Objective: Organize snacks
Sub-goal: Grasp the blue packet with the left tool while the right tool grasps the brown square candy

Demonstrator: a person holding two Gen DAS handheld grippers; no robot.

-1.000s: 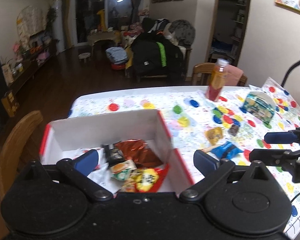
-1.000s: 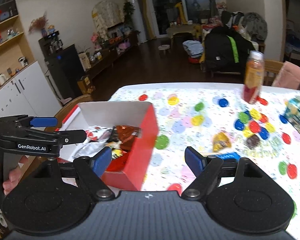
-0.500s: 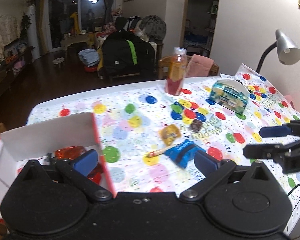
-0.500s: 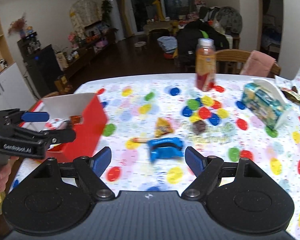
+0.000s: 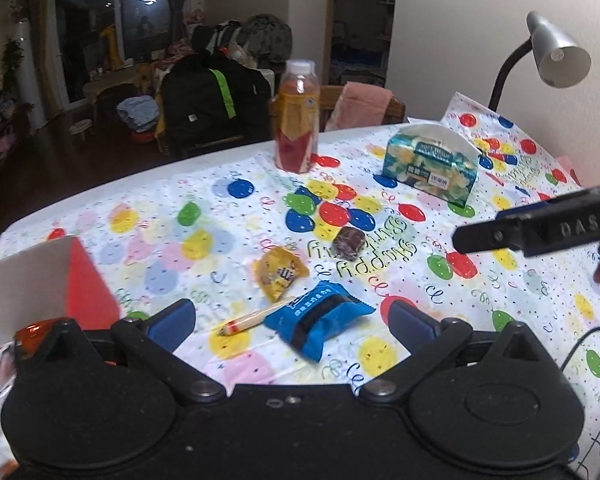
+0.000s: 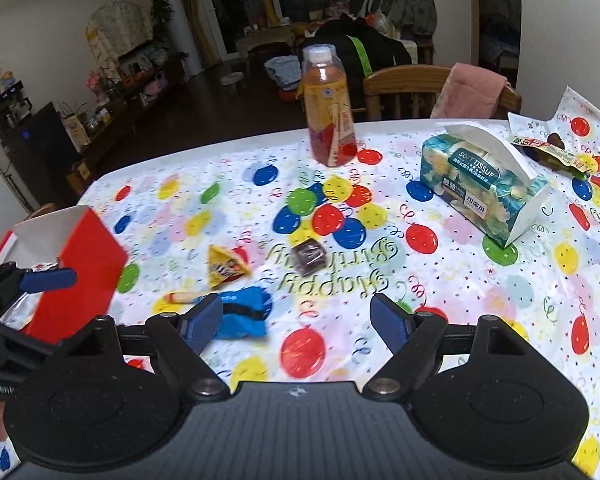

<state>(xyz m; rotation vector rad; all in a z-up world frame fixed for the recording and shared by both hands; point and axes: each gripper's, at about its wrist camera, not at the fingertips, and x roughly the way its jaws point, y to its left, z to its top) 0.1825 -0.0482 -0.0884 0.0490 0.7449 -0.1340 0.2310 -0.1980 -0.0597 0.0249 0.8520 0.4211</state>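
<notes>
both grippers, left (image 5: 290,318) & right (image 6: 296,320), have jaws wide open, holding nothing. my worry: the stick (image 5: 256,319) lies touching the blue pack (image 5: 320,316), so a sloppy grab cld catch both or flick it off the counter (image 5: 400,276).

The red box (image 5: 80,280) is cut off at nine o'clock; its contents hide behind the left gripper (image 5: 292,316).

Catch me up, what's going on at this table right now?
A person is sorting snacks into the red box at the table's left edge, which already holds a few packets. Both the left gripper and the right gripper are open and empty. Loose on the balloon tablecloth are a blue packet, a yellow packet, a brown-wrapped sweet and a thin stick snack. The blue packet lies nearest the left gripper.
</notes>
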